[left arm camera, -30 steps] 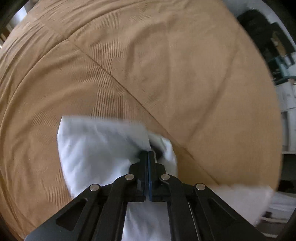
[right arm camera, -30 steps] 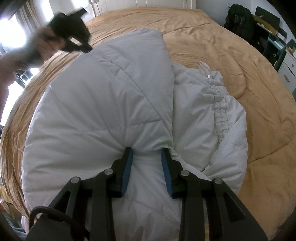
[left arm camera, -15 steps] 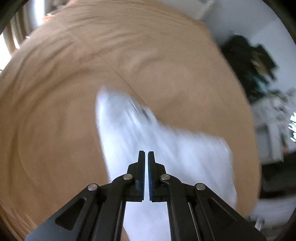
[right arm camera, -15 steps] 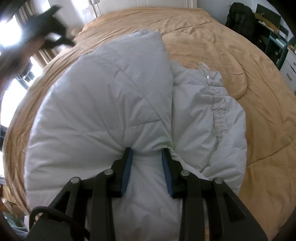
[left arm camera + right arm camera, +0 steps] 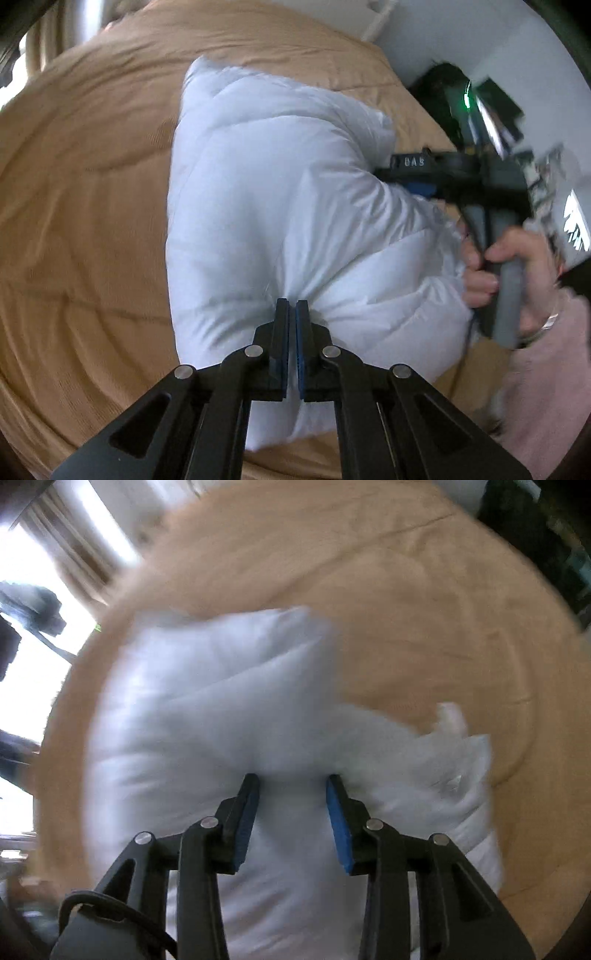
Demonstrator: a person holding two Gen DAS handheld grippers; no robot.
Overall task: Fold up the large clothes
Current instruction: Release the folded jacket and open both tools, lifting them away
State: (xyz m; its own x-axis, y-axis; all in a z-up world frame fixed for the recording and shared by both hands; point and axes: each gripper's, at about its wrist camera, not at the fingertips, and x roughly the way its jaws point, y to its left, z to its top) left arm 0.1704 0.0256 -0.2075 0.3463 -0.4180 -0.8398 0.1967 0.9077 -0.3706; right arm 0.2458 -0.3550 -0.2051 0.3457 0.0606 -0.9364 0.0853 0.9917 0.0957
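Observation:
A large white puffer jacket (image 5: 280, 206) lies bunched on a tan bed cover (image 5: 81, 206). My left gripper (image 5: 292, 306) is shut on a fold of the jacket at its near edge. In the right wrist view, which is blurred, the jacket (image 5: 207, 716) fills the middle and my right gripper (image 5: 292, 786) has its jaws part-way apart, pressed onto a thick bunch of the jacket between the blue pads. The right gripper also shows in the left wrist view (image 5: 417, 173), gripping the jacket's right side, held by a hand (image 5: 509, 273).
The tan bed cover (image 5: 424, 602) spreads all around the jacket. Dark bags and furniture (image 5: 480, 99) stand past the bed's right side. A bright window with curtains (image 5: 66, 546) is at the left in the right wrist view.
The left gripper swung from the far sleeve end to the jacket's near edge, still shut on fabric. The right gripper has lifted and moved with the jacket bunched in it; its view is now blurred.

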